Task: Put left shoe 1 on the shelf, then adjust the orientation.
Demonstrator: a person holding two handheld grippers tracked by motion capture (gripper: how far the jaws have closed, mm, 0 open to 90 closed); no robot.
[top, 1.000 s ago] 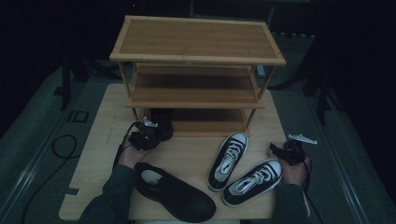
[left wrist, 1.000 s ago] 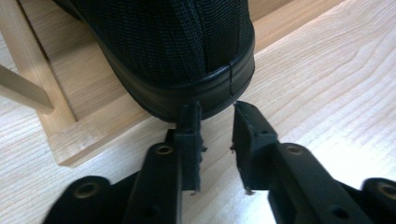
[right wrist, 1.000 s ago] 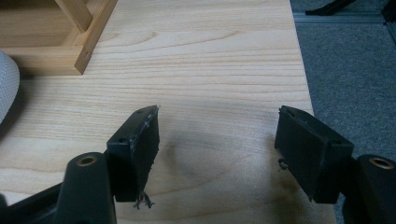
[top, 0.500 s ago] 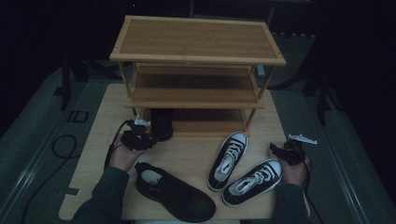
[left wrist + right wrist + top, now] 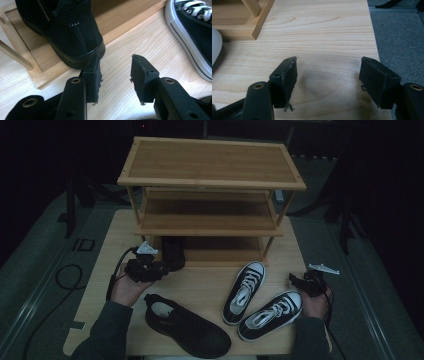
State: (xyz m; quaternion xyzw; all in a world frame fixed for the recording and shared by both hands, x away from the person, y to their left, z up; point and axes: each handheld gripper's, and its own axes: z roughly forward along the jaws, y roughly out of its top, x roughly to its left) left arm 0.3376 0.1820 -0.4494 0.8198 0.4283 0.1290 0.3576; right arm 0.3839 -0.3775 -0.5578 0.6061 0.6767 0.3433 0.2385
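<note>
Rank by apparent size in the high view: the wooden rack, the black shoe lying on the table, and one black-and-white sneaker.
1. Wooden rack, clearly largest.
2. Black shoe.
3. Black-and-white sneaker. It sits slightly farther from the camera, so the shoes' order is unsure.

A three-tier shoe rack (image 5: 210,185) stands at the back of the worktop (image 5: 200,285), and one shoe (image 5: 173,251) sits on its bottom shelf at the left end, heel out. In front, its mate (image 5: 187,325) lies near the left front edge, while two sneakers (image 5: 243,291) (image 5: 272,314) lie side by side to the right, toes pointing toward the rack.
</note>
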